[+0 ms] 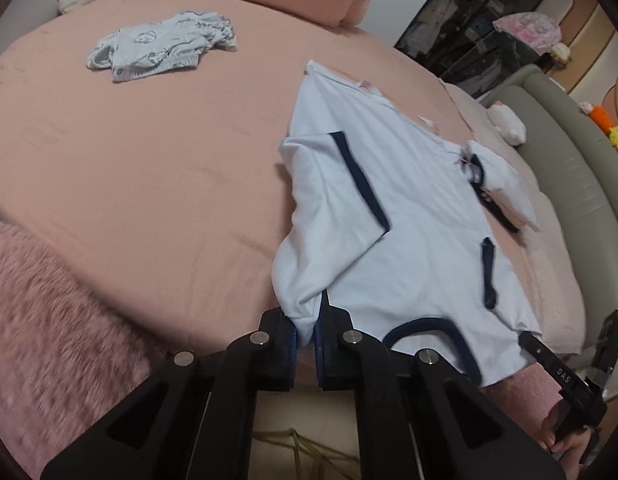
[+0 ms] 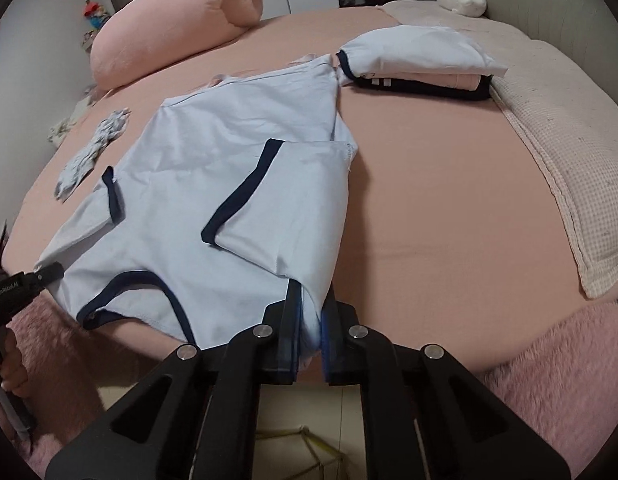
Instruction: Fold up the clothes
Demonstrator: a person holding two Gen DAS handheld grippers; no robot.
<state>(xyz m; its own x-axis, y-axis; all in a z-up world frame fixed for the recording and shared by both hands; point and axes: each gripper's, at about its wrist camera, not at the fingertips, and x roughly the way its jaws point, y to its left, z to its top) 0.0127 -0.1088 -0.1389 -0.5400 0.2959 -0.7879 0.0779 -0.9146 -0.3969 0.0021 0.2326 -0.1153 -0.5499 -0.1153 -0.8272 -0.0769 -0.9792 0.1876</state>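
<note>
A light blue T-shirt [image 1: 393, 184] with navy trim lies spread on the pink bed [image 1: 149, 168], collar toward me, both sleeves folded inward. My left gripper [image 1: 305, 336] is shut on the shirt's left shoulder corner at the bed's near edge. My right gripper [image 2: 311, 320] is shut on the other shoulder corner of the shirt [image 2: 229, 152]. The right gripper also shows in the left wrist view [image 1: 549, 360], and the left gripper in the right wrist view [image 2: 33, 280].
A stack of folded clothes [image 2: 421, 64] sits at the far right of the bed [image 2: 429, 184]. A crumpled patterned garment [image 1: 161, 44] lies at the far left. A pink bolster [image 2: 177, 20], a white quilt [image 2: 565, 148] and a fuzzy pink blanket [image 1: 41, 312] border the bed.
</note>
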